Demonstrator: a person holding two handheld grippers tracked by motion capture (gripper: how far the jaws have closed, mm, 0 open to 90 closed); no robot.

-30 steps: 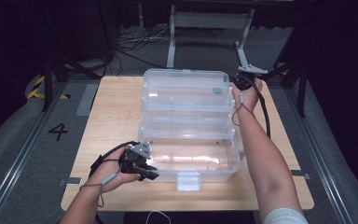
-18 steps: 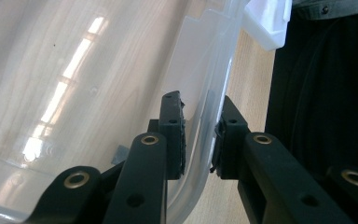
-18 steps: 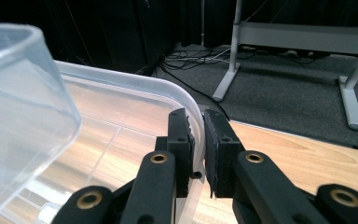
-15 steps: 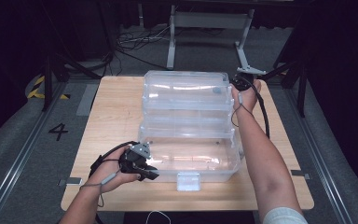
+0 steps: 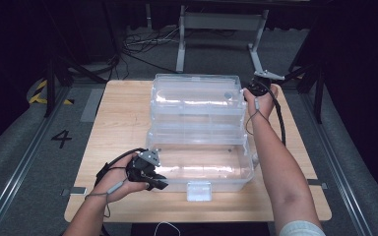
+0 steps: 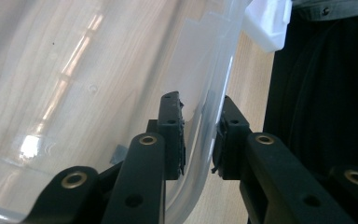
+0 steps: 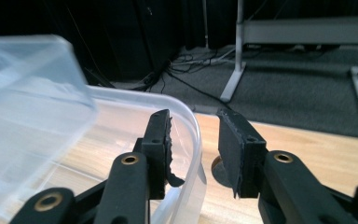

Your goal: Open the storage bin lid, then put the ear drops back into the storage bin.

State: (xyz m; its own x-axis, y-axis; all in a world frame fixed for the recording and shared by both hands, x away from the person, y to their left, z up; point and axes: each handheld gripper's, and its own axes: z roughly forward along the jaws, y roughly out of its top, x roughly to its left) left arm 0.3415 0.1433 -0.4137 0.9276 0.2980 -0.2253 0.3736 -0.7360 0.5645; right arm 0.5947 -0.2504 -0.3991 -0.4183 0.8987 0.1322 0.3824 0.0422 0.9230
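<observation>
A clear plastic storage box [image 5: 226, 169] stands on the wooden table [image 5: 123, 118], with a white latch [image 5: 199, 191] on its front wall. Behind it lies a second clear part [image 5: 194, 96], lid or tub I cannot tell. My left gripper [image 5: 158, 184] is at the box's front left corner. In the left gripper view it [image 6: 199, 135] is shut on the box's curved wall [image 6: 98, 70]. My right gripper [image 5: 246, 93] is at the far part's right back corner. In the right gripper view its jaws [image 7: 195, 140] straddle the clear rim [image 7: 193, 126] with a gap showing.
Past the table's far edge there are a grey metal frame [image 5: 221, 22] and floor cables [image 5: 138, 46]. A "4" [image 5: 61, 138] is marked on the floor at left. Bare wood lies left and right of the box.
The right hand has shifted very slightly toward me along the far part's corner. The left gripper and the box stay where they were.
</observation>
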